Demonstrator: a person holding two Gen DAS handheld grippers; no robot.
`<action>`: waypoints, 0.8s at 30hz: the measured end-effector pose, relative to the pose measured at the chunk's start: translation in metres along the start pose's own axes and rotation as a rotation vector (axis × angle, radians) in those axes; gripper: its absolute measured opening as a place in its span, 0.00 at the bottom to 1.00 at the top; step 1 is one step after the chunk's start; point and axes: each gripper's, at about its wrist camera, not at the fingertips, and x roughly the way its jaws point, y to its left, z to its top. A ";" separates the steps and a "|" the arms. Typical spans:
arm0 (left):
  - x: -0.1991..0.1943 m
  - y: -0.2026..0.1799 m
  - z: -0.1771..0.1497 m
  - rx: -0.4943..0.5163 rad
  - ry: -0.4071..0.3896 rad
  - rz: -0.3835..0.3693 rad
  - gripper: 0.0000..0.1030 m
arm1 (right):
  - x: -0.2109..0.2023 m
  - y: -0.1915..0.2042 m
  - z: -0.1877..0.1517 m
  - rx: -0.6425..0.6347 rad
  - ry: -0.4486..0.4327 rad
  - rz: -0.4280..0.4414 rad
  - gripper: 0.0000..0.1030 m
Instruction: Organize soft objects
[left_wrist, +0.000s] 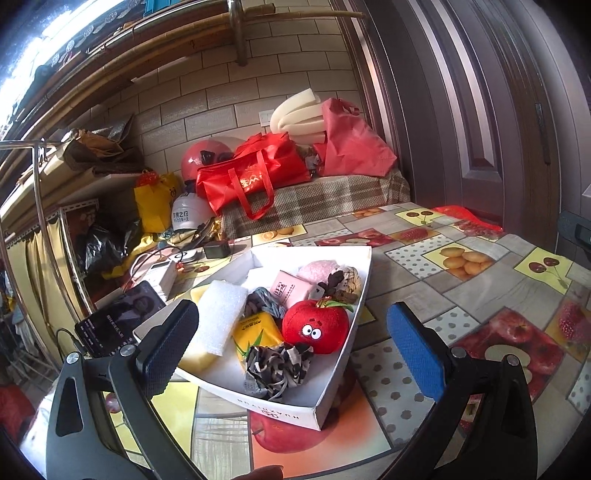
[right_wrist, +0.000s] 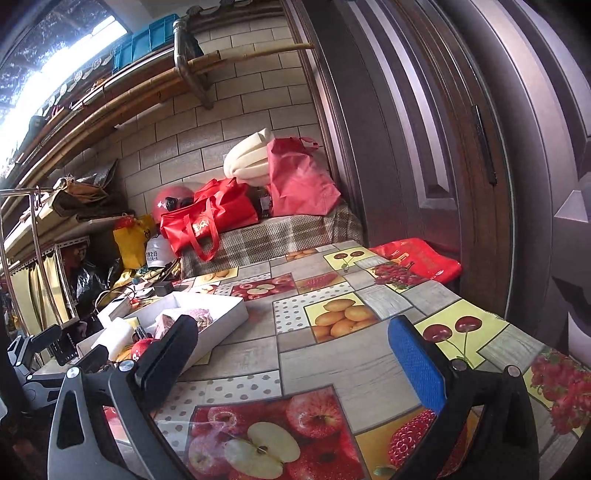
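Crowding in the box is your main risk

Left wrist view: your left gripper (left_wrist: 291, 334) hangs with its jaws wide apart and nothing between them, aimed over the near corner of the white box (left_wrist: 280, 408). That box sits toward the left edge of the worktop (left_wrist: 424, 266) and holds the soft things: a red apple plush (left_wrist: 316, 326), a striped fabric scrunchie (left_wrist: 275, 367) touching it at the near corner, a white sponge (left_wrist: 218, 317) along the left wall, a yellow tissue pack (left_wrist: 256, 330) between sponge and plush, a pink tissue pack (left_wrist: 290, 290) behind, and a grey knotted rope piece (left_wrist: 264, 301). Everything lies packed and overlapping, so if you come down for one item, a finger will likely catch its neighbour and drag two out together. The scrunchie looks loose and could snag. The box seems light card; a sideways push against its wall could slide it toward the phone (left_wrist: 118, 325) and the cables at the left edge.

Right wrist view: your right gripper (right_wrist: 290, 352) is likewise spread open and empty, over bare worktop well apart from the box (right_wrist: 221, 317), which shows at the left. The other gripper sits just beside the box here, so if both reach in at once, they may collide. The glossy cloth could let a released item slip.
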 end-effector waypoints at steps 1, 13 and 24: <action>0.002 -0.001 0.000 -0.002 0.013 -0.004 1.00 | 0.002 -0.001 0.000 0.004 0.007 -0.007 1.00; 0.024 0.009 -0.006 -0.080 0.127 0.006 1.00 | 0.002 -0.009 -0.002 0.035 0.033 -0.067 1.00; 0.040 0.017 -0.011 -0.099 0.212 0.034 1.00 | 0.004 0.000 -0.001 -0.020 0.042 -0.072 1.00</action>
